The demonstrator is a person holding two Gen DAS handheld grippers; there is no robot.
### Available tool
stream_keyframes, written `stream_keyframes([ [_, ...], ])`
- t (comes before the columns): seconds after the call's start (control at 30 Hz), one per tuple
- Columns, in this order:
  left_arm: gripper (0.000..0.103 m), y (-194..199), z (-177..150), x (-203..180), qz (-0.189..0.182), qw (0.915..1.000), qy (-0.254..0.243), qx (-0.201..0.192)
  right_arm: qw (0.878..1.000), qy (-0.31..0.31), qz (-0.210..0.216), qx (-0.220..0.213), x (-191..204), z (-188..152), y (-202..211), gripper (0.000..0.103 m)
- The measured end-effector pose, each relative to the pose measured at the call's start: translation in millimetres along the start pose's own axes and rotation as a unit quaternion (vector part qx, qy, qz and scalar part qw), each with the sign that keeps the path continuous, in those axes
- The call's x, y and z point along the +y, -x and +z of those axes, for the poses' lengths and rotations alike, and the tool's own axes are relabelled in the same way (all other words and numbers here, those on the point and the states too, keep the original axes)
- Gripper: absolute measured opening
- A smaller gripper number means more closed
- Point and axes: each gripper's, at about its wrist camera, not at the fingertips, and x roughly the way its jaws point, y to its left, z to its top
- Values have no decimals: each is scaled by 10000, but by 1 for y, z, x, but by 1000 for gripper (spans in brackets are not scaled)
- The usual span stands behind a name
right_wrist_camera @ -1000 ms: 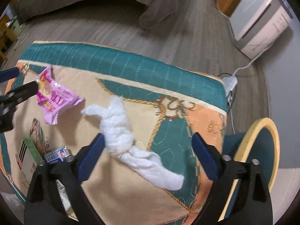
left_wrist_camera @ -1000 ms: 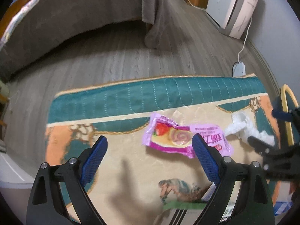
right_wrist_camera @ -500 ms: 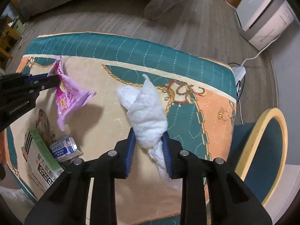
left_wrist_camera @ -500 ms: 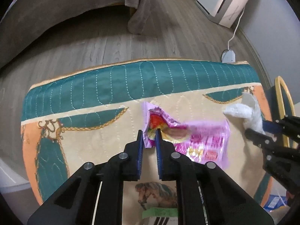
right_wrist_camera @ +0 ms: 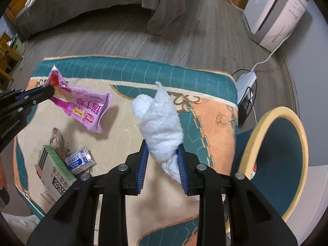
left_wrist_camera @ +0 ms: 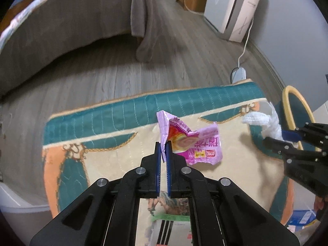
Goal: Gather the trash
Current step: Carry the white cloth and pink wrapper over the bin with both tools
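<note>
Pick-up step done: left tool clamped on pink wrapper, right tool clamped on white tissue wad, both clear above rug. Next judged: carry to round bin just beside rug, release.

A second ago both grippers stood wide open over the rug. Since then the left gripper has clamped onto a corner of the pink wrapper, lifting it off the rug at frame centre, and the right gripper has closed on the white tissue wad, now raised upright.
</note>
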Motion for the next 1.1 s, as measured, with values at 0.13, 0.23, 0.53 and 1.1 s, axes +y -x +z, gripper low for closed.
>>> stream_keyframes([
  [0.13, 5, 18, -1, -13, 69, 9996, -192, -197, 9999, -81, -11, -96, -6, -6, 14, 27],
  [0.23, 5, 34, -4, -22, 83, 9989, -294, -369, 9997, -157, 5, -207, -12, -11, 27, 27],
  [0.53, 5, 82, -10, -72, -233, 9929, -729, -912, 9967, -613, -153, -503, -66, -33, 70, 27],
  [1.1, 5, 97, -43, -185, -983, 9801, -1495, -856, 9852, -1568, -214, -662, -163, -73, 106, 27],
])
